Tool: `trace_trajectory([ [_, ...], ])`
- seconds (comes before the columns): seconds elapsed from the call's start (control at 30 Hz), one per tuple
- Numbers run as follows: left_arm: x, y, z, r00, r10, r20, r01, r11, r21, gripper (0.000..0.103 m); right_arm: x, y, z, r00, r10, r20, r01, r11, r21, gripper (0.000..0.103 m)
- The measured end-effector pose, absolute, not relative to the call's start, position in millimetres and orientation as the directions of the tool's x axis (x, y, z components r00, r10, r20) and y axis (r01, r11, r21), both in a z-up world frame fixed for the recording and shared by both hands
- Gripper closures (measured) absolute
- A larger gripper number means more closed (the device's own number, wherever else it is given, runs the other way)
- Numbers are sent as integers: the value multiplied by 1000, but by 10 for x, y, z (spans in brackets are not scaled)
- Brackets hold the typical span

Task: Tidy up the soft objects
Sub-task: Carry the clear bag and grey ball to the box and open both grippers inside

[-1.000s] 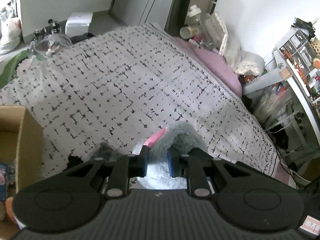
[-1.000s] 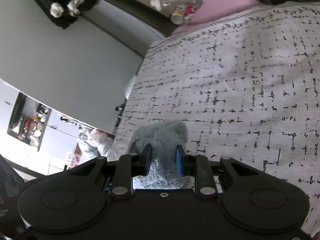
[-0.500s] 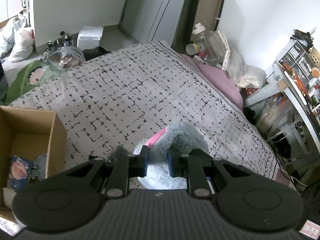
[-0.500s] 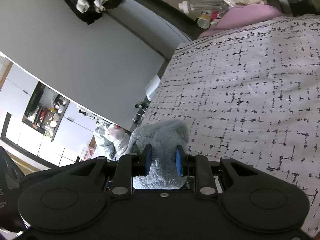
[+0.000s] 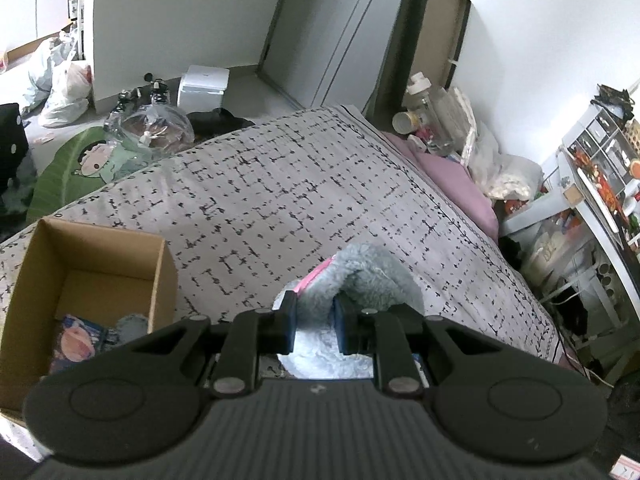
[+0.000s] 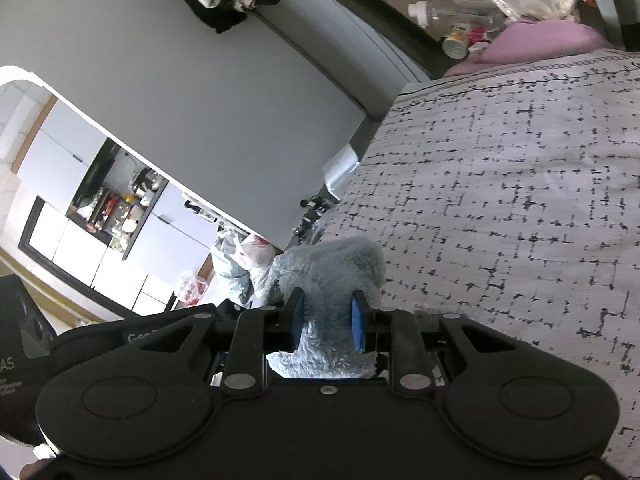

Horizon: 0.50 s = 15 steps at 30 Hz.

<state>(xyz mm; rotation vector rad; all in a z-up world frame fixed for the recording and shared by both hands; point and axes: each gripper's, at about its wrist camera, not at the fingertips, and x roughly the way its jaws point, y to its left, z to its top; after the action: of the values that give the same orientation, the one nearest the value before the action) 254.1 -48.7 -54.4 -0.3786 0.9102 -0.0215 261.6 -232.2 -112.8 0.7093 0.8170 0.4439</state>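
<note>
In the left wrist view, a cardboard box [image 5: 92, 280] sits open on the bed [image 5: 280, 200] at the far left, with a printed packet [image 5: 80, 344] and a scrap of grey plush [image 5: 130, 326] lying in its bottom. Just right of it, low in the middle, the left tongs [image 5: 314, 326] are pinching a fluffy grey soft toy [image 5: 372, 280] that has a pink patch [image 5: 316, 276] on its left side; the blue pads [image 5: 289, 322] press into the pile from both sides and the toy bulges out past them, held over the checked bedspread rather than lying on it. Further right a pink pillow [image 5: 452, 176] lies at the bed's edge beside bottles and bags, and a cluttered shelf unit [image 5: 600, 168] stands at the far right. In the right wrist view (tilted, so the room leans) a doorway on the left opens onto a kitchen, a grey wall fills the middle, and the right tongs [image 6: 326, 326] are likewise clamped on grey plush [image 6: 332, 268], pads sunk into the fur, with the bedspread [image 6: 520, 220] spreading away to the right and the pink pillow [image 6: 540, 38] at top right
</note>
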Motion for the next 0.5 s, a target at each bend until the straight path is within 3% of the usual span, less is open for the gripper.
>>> trace_trajectory([
  [0.5,2397,-32,-573,631,-177,-755,-179,914,-364,85,2544,-1936,-1095,590,648,-481,-168,682,712,79],
])
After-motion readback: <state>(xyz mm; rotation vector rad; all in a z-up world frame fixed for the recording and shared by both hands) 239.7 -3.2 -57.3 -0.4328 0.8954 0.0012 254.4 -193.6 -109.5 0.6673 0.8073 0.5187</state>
